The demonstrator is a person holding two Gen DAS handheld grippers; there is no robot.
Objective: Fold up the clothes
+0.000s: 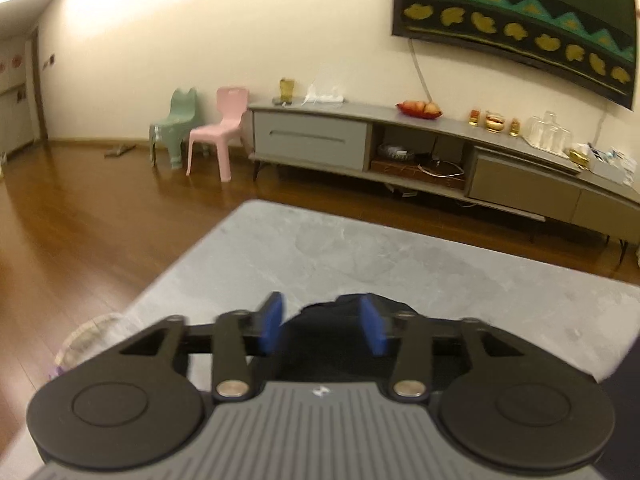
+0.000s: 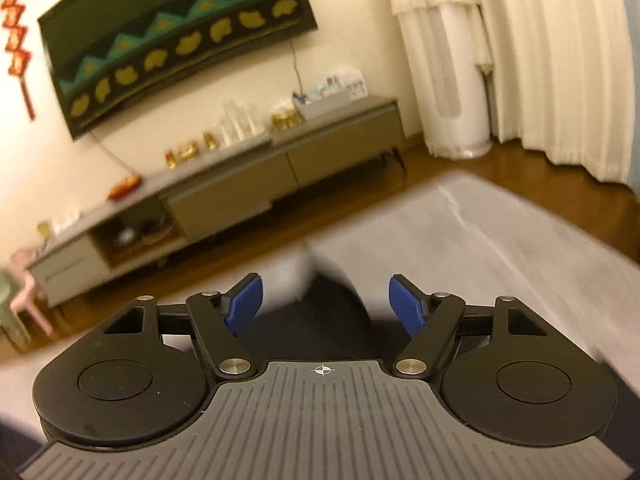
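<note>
Both grippers are held low over a grey table (image 1: 360, 248), with a dark garment (image 1: 332, 320) bunched right under their fingers. The left gripper (image 1: 323, 328) has its blue pads (image 1: 272, 322) spread apart, with the dark cloth lying in the gap between them; whether either pad touches the cloth I cannot tell, but the jaws are not pinched together. The right gripper (image 2: 325, 306) is spread wider, its blue pads (image 2: 406, 304) well apart, and the dark garment (image 2: 320, 312) rises in a blurred fold between them without being squeezed. The garment sits near the table's near edge, close in front of both tools, while the far part of the grey surface (image 2: 500, 248) stretches away toward the room. Beyond the far edge is a wooden floor (image 1: 100, 220), then a long low TV cabinet (image 1: 360, 140) against the wall with a red fruit bowl (image 1: 419, 109) and glassware (image 1: 546, 130) on top. A wall-mounted screen under a patterned cover (image 1: 520, 20) hangs above it. At the cabinet's left end stand a pink child's chair (image 1: 218, 132) and a green one (image 1: 176, 124). From the right wrist view, pale curtains (image 2: 540, 60) hang at the right.
</note>
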